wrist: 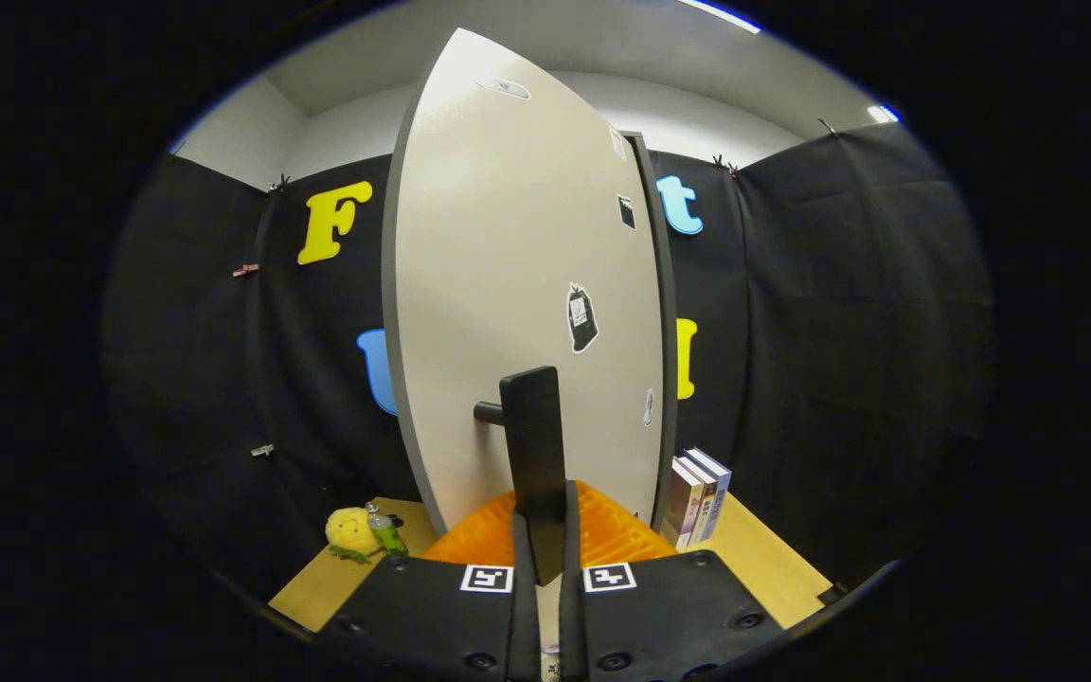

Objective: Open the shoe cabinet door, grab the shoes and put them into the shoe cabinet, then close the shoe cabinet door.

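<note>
Gripper fingers closed on the dark handle of the shoe cabinet door; books beside the door.

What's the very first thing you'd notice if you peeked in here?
The big pale cabinet door right ahead, with its dark flat handle pinched between the tool fingers. Then the yellow plush toy on the wooden table to the door's left, and upright books to its right.

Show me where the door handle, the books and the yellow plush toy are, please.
door handle (534, 445): gripper view, on its flat bar, between the fingers.
books (695, 497): gripper view, on the spines.
yellow plush toy (350, 530): gripper view, on its body.
</note>
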`<state>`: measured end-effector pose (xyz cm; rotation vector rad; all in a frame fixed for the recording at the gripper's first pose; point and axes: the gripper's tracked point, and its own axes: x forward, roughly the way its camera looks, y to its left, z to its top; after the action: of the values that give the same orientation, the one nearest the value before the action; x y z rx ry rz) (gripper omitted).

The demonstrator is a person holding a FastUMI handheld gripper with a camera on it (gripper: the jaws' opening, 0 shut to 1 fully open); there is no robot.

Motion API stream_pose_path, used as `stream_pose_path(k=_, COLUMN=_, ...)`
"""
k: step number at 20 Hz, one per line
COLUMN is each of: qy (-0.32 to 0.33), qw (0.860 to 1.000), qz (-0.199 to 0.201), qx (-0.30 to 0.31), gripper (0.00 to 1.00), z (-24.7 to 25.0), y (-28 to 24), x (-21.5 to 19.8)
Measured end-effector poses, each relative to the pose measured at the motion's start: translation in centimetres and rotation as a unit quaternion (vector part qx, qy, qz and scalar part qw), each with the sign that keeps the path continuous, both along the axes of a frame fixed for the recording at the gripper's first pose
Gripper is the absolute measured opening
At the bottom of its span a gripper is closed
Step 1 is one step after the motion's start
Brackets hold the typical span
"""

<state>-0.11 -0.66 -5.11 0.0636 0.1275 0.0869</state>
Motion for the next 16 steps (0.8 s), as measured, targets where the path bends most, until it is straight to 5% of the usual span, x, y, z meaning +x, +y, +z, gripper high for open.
stream_pose_path(k=16, qy=-0.025, qw=0.999, qz=-0.015, qx=-0.013, gripper=0.09, z=0.8, y=-8.9, x=-1.9)
